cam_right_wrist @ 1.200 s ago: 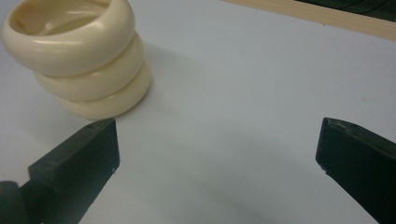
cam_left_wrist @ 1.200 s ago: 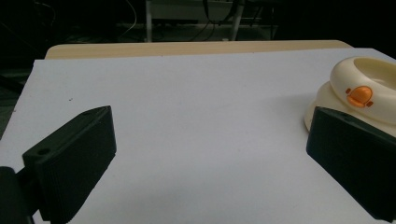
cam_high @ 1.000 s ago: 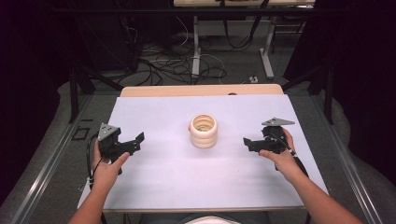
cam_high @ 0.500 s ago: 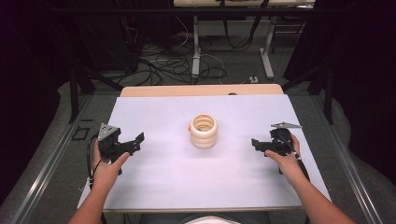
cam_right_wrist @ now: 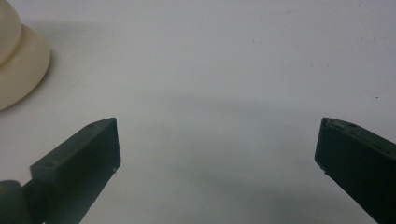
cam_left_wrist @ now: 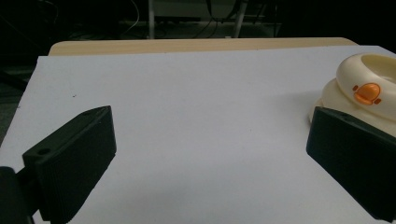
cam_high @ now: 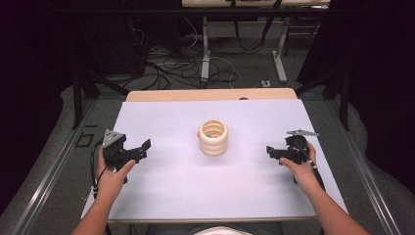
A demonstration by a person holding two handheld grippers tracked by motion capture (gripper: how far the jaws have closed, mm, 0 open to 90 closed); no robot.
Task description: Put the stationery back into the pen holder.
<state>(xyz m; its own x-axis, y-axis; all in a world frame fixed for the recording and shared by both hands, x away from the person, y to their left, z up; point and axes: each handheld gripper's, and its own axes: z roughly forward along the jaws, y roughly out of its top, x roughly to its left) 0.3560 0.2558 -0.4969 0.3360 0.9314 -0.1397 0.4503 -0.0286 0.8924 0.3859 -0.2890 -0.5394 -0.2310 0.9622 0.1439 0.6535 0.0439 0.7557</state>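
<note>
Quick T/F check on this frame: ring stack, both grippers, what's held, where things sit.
1. The ring stack stands near the middle of the white board. True.
2. The left gripper is shut on the stack. False: its jaws are wide open and hold nothing, apart from the stack.
3. The right gripper is open. True.
4. The stack lies tipped on its side. False: it stands upright, its hole facing up.
5. An orange mark shows on the stack's side. True.
</note>
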